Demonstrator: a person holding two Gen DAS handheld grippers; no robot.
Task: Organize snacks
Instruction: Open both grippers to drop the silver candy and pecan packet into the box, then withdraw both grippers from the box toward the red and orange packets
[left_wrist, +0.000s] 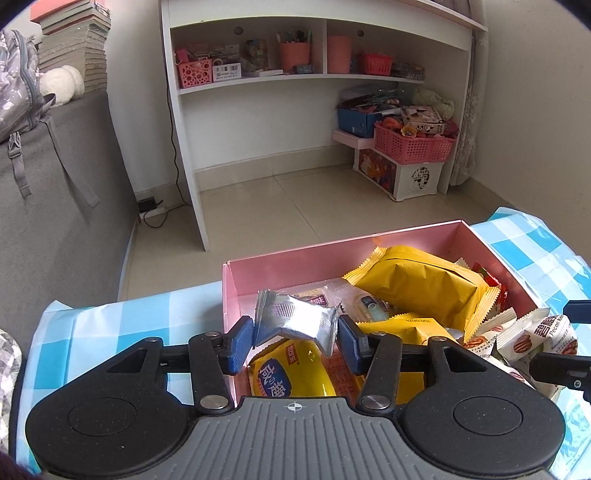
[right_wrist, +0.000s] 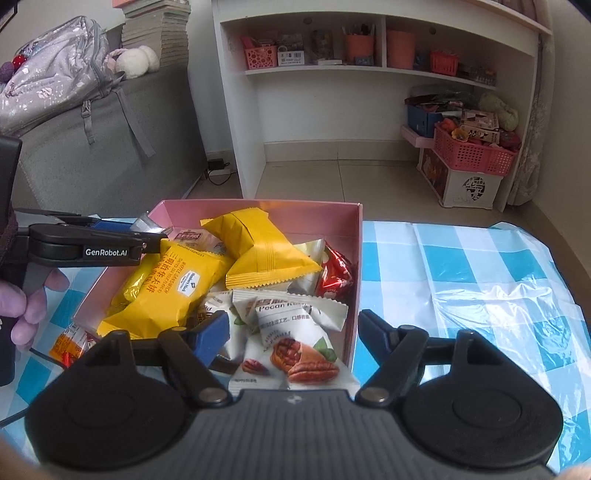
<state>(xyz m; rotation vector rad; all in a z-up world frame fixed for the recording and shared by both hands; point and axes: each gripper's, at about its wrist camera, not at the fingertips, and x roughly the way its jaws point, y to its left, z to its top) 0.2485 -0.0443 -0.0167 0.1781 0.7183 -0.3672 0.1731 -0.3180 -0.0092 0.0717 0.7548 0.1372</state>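
A pink box (left_wrist: 295, 264) (right_wrist: 354, 236) on the blue checked tablecloth holds several snack packs: yellow packs (left_wrist: 417, 284) (right_wrist: 266, 251), a red pack (right_wrist: 334, 275) and white pecan packs (right_wrist: 295, 332). My left gripper (left_wrist: 293, 338) is shut on a silver foil packet (left_wrist: 295, 319) and holds it above the box's near left corner; it also shows from the side in the right wrist view (right_wrist: 147, 236). My right gripper (right_wrist: 291, 332) is open over the box's near right corner, astride the pecan packs, holding nothing.
The tablecloth (right_wrist: 461, 280) lies right of the box under clear plastic. An orange snack (right_wrist: 70, 345) lies left of the box. Beyond the table are the tiled floor, a white shelf unit (left_wrist: 258, 85), pink baskets (left_wrist: 413, 144) and a grey sofa (left_wrist: 55, 184).
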